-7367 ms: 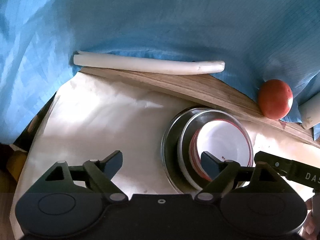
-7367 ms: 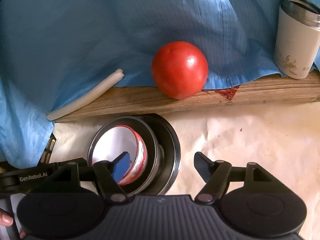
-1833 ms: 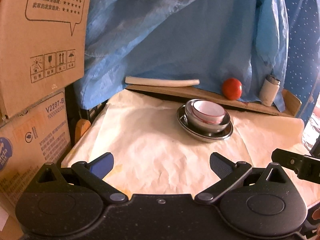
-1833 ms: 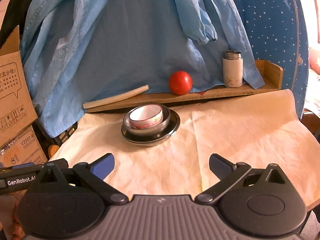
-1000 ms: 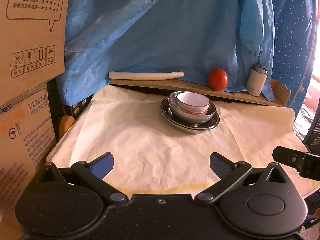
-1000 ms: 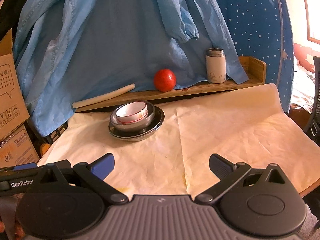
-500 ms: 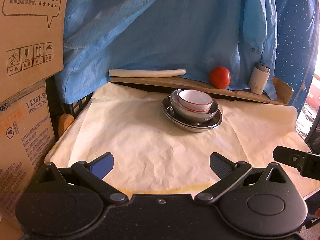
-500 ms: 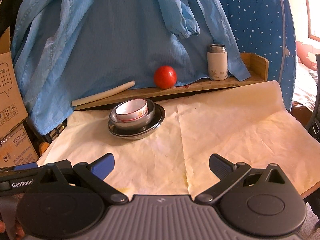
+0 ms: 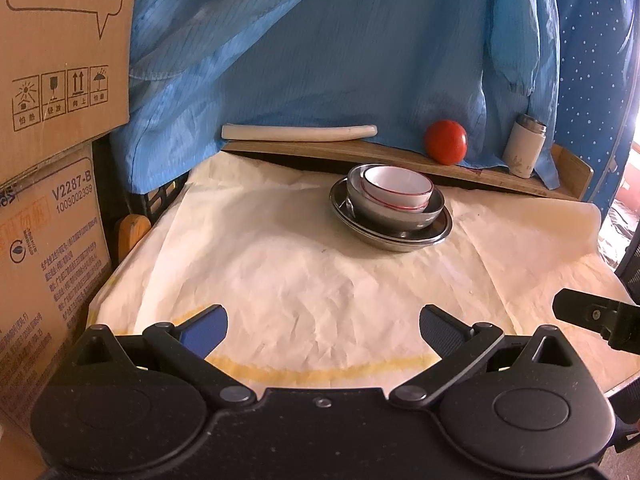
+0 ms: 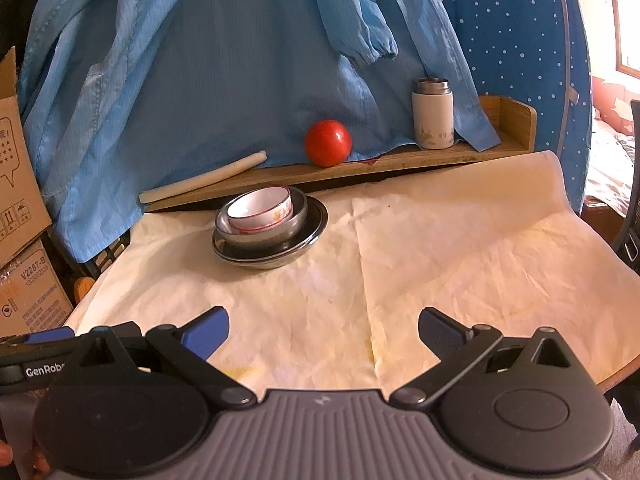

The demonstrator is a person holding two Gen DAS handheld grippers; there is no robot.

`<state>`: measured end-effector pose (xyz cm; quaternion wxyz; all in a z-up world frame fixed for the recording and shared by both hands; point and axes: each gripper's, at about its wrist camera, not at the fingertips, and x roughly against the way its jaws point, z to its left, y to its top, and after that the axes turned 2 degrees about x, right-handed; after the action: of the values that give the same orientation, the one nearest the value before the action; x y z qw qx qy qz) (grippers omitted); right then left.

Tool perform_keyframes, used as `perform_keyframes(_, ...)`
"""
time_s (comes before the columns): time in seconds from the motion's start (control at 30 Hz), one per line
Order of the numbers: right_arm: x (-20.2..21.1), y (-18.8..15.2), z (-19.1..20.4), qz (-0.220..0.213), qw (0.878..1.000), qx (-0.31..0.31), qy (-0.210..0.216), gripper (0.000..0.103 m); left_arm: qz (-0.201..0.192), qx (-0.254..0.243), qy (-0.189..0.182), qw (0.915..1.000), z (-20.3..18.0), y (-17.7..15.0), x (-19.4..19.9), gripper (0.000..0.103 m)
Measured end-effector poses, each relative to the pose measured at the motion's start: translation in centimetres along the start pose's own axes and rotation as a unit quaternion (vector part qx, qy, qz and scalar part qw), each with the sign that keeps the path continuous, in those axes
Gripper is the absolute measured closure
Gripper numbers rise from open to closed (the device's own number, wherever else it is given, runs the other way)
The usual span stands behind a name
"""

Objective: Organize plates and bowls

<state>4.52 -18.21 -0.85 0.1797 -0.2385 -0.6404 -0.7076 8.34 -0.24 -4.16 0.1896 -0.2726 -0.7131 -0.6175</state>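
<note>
On the crinkled cream paper [image 10: 460,264] covering the bench, a round white ceramic bowl [image 10: 260,209] with a red rim nests in a steel bowl [image 10: 276,229], which sits on a shallow shiny steel plate [image 10: 308,236] toward the far side. Both the left gripper [image 9: 324,326] and right gripper [image 10: 324,326] hang spread and empty at the near edge, well apart from the stack. A smooth red tomato [image 10: 328,143] rests on the far wooden shelf [image 10: 460,156].

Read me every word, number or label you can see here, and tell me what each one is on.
"V2287-B" and "1003002339": lower cardboard box.
"GenRob", cut off: left tool's body, seen from the right wrist.
Chinese print with stars and four handling pictograms: upper cardboard box, too small to read reliably.
</note>
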Motion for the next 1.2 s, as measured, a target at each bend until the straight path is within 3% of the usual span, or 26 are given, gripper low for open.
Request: perform_keyframes(1.2,-0.42,0.18,0.10,0.002,1.000,0.003,0.002,0.000,0.004,0.004,0.003,1.0000,0.30,0.17,-0.31,0.001)
